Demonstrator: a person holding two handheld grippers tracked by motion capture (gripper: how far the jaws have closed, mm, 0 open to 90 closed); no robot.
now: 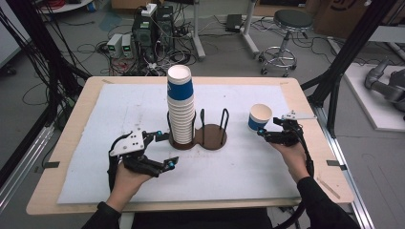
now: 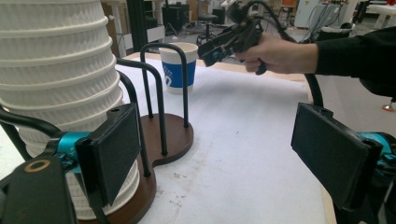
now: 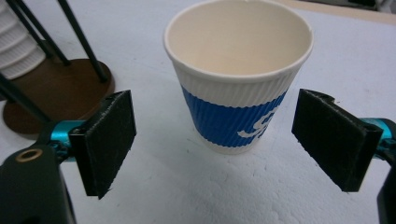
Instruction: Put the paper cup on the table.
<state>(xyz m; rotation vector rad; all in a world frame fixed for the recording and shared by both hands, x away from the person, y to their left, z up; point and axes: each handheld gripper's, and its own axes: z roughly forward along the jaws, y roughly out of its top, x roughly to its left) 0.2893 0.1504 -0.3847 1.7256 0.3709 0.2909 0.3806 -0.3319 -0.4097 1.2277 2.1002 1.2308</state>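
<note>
Nearest me, my left gripper (image 1: 165, 149) sits low on the white mat (image 1: 119, 109), jaws spread with nothing between them, one pad just beside the cup stack (image 1: 180, 107). My right gripper (image 1: 263, 135) has its jaws spread wide, flanking the single blue-banded cup (image 3: 238, 77) without touching it; the cup stands upright on the mat, right of the wooden holder (image 1: 210, 138). Beyond it, the stack fills the holder's left bay.

A tall stack of white ribbed paper cups (image 1: 181, 107) stands in the brown wooden two-ring holder (image 1: 210, 136) mid-worktop (image 1: 95, 157); a single blue-banded paper cup (image 1: 259, 117) stands toward its right edge.
</note>
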